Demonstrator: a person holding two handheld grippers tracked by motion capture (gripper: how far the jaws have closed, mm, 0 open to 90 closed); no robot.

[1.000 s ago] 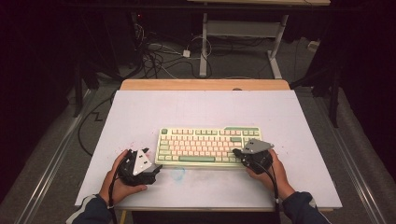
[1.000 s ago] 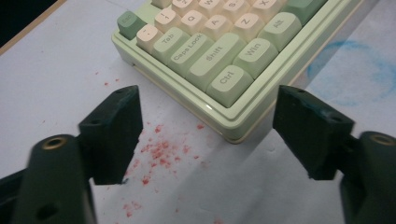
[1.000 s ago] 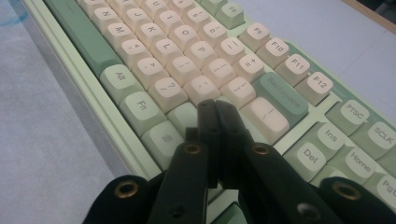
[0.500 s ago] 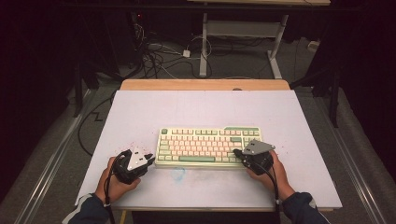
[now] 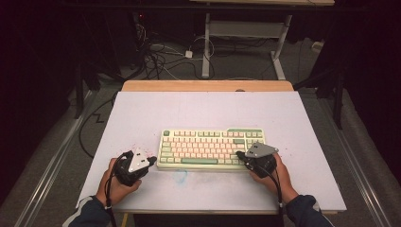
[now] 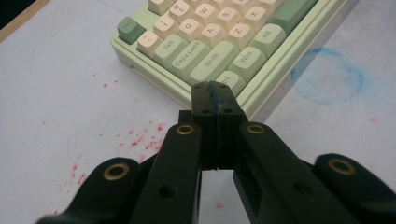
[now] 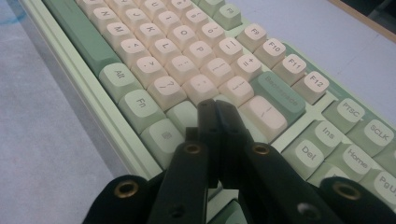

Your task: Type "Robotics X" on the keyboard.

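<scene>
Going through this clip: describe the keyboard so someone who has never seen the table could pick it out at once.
Start from the white table with a wooden strip along its far edge. Near its front, between the person's two hands, lies the keyboard, a long flat block. It is the only thing lying there besides the grippers: pale green case, cream keys, darker green space bar and corner keys.

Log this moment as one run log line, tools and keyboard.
left tool: just closed, empty, at keyboard left corner | right tool: shut, empty, over right-side keys | keyboard: flat on table
</scene>
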